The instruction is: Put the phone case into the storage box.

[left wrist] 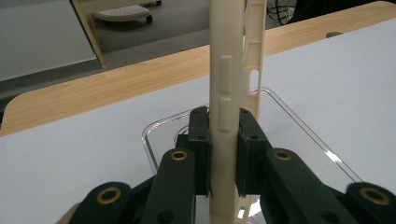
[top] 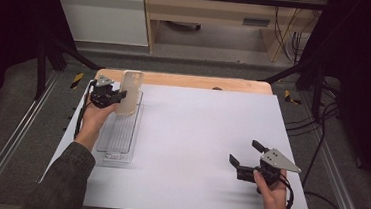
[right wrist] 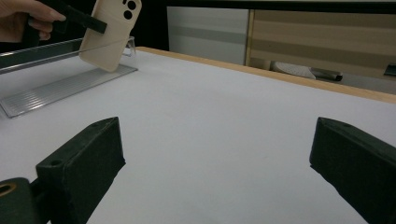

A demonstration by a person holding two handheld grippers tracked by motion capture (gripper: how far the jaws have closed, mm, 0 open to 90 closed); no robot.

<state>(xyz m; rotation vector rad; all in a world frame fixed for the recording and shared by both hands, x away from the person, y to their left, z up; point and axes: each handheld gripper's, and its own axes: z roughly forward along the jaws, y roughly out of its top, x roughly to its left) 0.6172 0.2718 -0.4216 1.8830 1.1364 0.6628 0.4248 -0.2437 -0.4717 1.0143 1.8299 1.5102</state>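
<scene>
Left gripper (top: 119,97) clamps phone case (top: 129,92) above clear tray (top: 118,142); right gripper (top: 246,154) gapes wide, empty, on open mat (top: 196,130).

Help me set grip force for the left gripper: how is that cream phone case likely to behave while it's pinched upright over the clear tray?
The phone case looks like a thin empty shell, so probably light and somewhat flexible. The left gripper clamps its narrow side edges low down, so hard squeezing may bow it. Its smooth surface could slip or swing between the pads. If released above the clear tray, it would likely topple flat.
</scene>
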